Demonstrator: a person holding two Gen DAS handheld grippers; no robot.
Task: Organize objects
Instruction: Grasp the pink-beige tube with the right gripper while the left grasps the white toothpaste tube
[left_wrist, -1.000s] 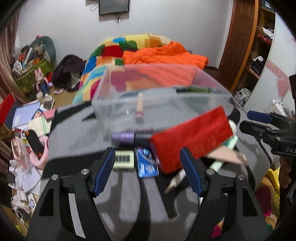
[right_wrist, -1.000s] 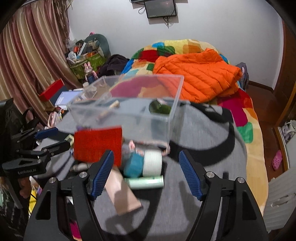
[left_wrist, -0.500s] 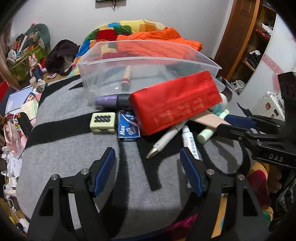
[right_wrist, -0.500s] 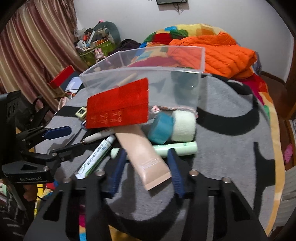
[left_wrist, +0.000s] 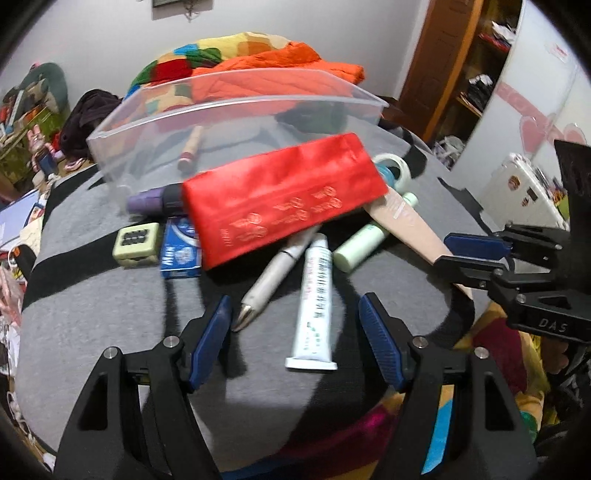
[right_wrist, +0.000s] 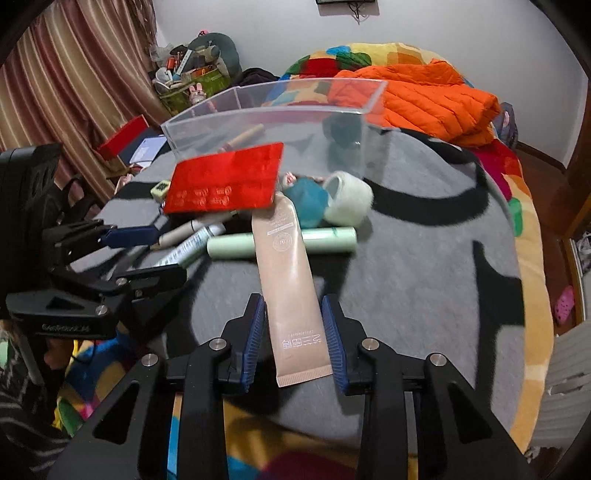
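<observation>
Right gripper (right_wrist: 293, 325): its blue pads are set on both sides of the pink tube (right_wrist: 291, 284), near the flat end. The pads are close to the tube, but a firm squeeze cannot be told.
Left gripper (left_wrist: 295, 325): its jaws are spread wide apart, and nothing is held. A white tube (left_wrist: 315, 301) and a white pen (left_wrist: 271, 275) are seen on the cloth between its pads.
Clear bin (left_wrist: 229, 107): it is placed at the back of the grey cloth (right_wrist: 424, 266). A small stick (left_wrist: 190, 147) is seen inside it.
Red pouch (left_wrist: 280, 195): it is laid over the pile, just in front of the bin.
Green tube (right_wrist: 325, 238): it is crossed by the pink tube.
Tape rolls (right_wrist: 347, 199): they are found just beside the bin wall.
Small box (left_wrist: 136, 243): it is set beside a blue pack (left_wrist: 181, 254), left of the pouch.
</observation>
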